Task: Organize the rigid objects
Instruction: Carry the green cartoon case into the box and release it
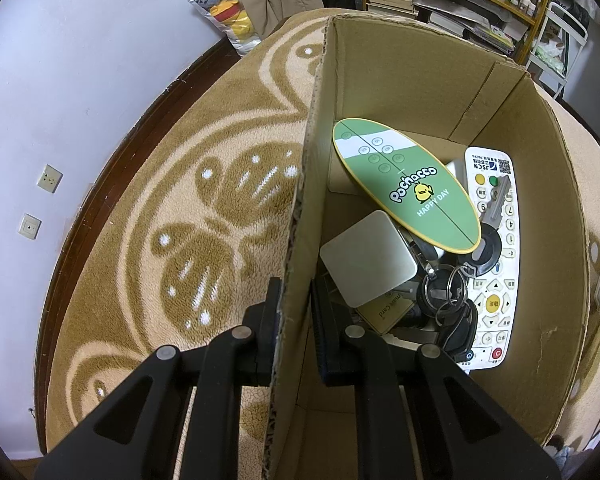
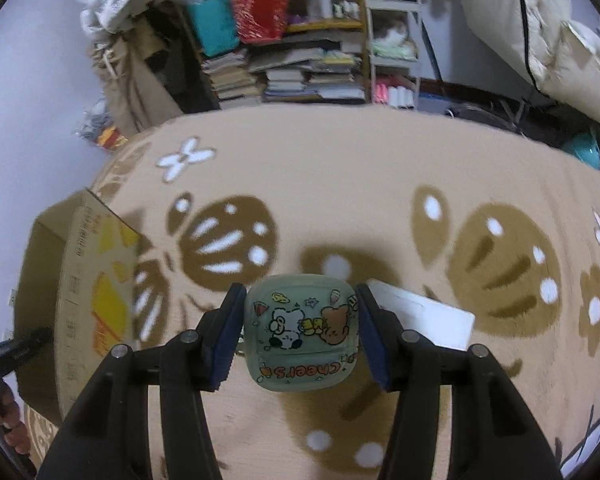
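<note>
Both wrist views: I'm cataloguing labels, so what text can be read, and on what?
"pochacco" and "HAPPY DAY": green oval board in the cardboard box.
"JSCN": white remote; its other print is too small.
"Card": tan card, partly hidden.
"cheers": green case in the right gripper.
Box side print: blurred.

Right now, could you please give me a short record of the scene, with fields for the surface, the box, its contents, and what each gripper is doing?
surface: tan carpet with brown butterfly pattern
box: open cardboard box standing on the carpet
contents: green oval card, white remote, keys, white square case
left gripper: jaws shut on the box wall
right gripper: jaws closed on a green cartoon case, outside the box
left on carpet: white box beside the right gripper
</note>
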